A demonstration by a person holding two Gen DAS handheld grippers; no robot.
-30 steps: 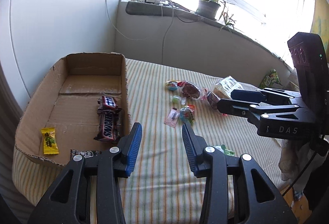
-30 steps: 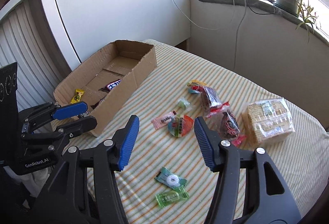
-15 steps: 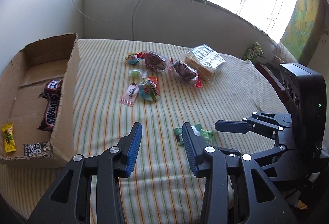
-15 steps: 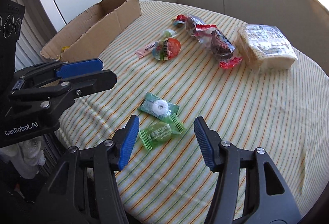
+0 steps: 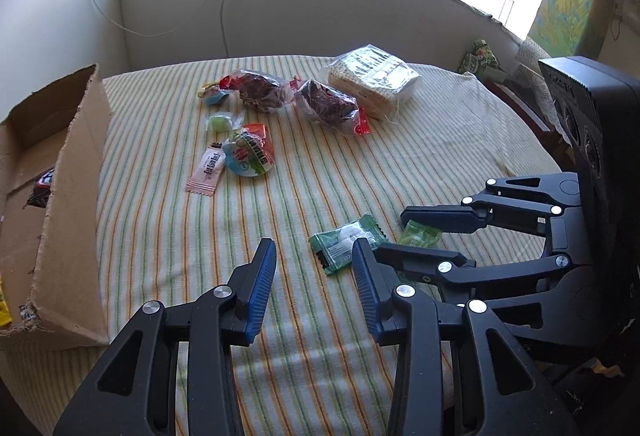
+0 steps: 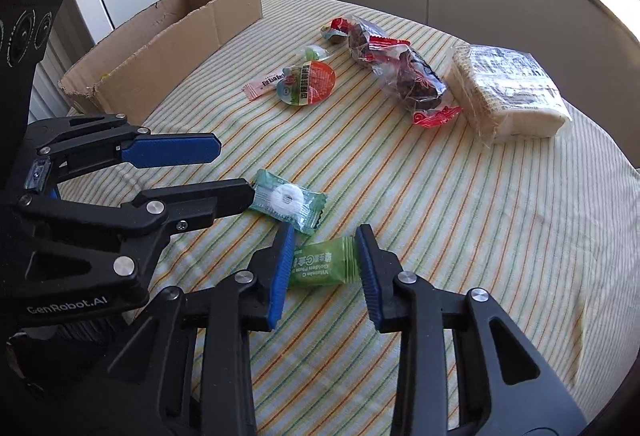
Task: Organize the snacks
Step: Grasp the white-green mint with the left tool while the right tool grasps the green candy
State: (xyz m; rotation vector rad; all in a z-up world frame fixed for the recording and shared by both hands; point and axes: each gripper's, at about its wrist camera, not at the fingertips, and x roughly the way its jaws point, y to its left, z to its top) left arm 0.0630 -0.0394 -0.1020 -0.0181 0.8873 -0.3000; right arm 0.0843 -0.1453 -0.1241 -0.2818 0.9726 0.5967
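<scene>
Snacks mostly lie loose on the striped cloth (image 6: pixel 460 196); few sit in the cardboard box (image 6: pixel 168 48). The right gripper (image 6: pixel 324 268), tilted down, has just been closing and now brackets the green candy (image 6: pixel 324 264). The left gripper (image 5: pixel 314 276) hovers apart near the mint candy (image 5: pixel 344 240).

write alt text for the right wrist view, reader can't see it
The right gripper, jaws just closing, straddles a light green candy on a striped tablecloth. The left gripper reaches in from the left, its lower finger at a teal mint. Beyond lie more wrapped snacks, a cracker pack and a cardboard box.
</scene>
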